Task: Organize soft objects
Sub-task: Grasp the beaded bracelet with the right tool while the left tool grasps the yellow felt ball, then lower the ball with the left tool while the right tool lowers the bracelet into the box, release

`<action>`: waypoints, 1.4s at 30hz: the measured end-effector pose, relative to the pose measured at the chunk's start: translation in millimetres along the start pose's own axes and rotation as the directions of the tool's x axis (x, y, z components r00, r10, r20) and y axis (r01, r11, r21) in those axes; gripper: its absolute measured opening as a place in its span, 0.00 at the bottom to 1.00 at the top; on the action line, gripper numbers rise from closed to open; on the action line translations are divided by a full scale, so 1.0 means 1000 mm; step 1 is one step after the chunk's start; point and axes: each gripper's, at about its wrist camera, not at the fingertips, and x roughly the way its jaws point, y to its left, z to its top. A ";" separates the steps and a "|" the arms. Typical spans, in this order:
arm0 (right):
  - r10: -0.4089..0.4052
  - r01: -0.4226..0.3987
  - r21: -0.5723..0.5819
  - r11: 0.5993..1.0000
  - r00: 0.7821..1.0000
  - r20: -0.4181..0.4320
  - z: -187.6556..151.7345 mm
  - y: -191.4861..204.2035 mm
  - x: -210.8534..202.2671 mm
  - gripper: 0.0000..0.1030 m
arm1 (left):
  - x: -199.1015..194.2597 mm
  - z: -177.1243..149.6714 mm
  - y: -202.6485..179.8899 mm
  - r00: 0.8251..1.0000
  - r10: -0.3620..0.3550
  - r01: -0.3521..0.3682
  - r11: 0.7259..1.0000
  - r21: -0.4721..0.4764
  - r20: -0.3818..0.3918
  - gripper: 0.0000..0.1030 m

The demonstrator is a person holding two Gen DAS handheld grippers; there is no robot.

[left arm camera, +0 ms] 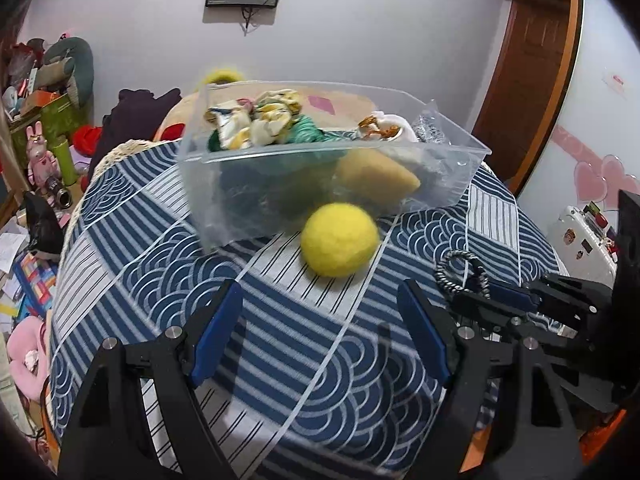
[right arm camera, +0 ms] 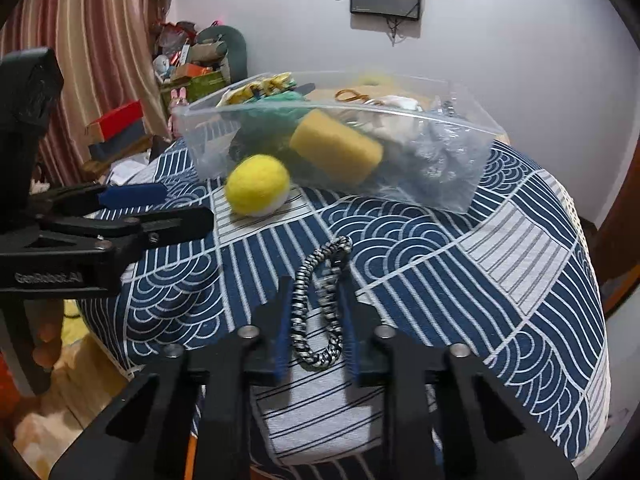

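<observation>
The right gripper (right arm camera: 316,320) has its two blue pads closed from both sides on the braided cord loop (right arm camera: 318,304), a black and white band which lies on the blue patterned tablecloth (right arm camera: 460,248) near the front edge of the table. The long axis of the loop runs along the fingers, away from the gripper and toward the clear plastic bin (right arm camera: 448,184); its far end points at the bin and stands out a little past the fingertips. The bin is straight ahead, at the far side of the table, so I judge that the next move is a lift and a carry forward. The left gripper (left arm camera: 320,328) is wide apart and holds nothing. The yellow felt ball (left arm camera: 340,239) lies directly in front of it, just beside the near wall of the bin; this gripper is the nearer one to the ball.
</observation>
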 end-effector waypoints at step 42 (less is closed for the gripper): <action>-0.113 0.108 0.034 0.994 0.947 0.301 0.102 -0.033 -0.035 0.12 | -0.016 0.087 -0.006 0.970 0.014 -0.016 1.000 0.006 0.243 0.43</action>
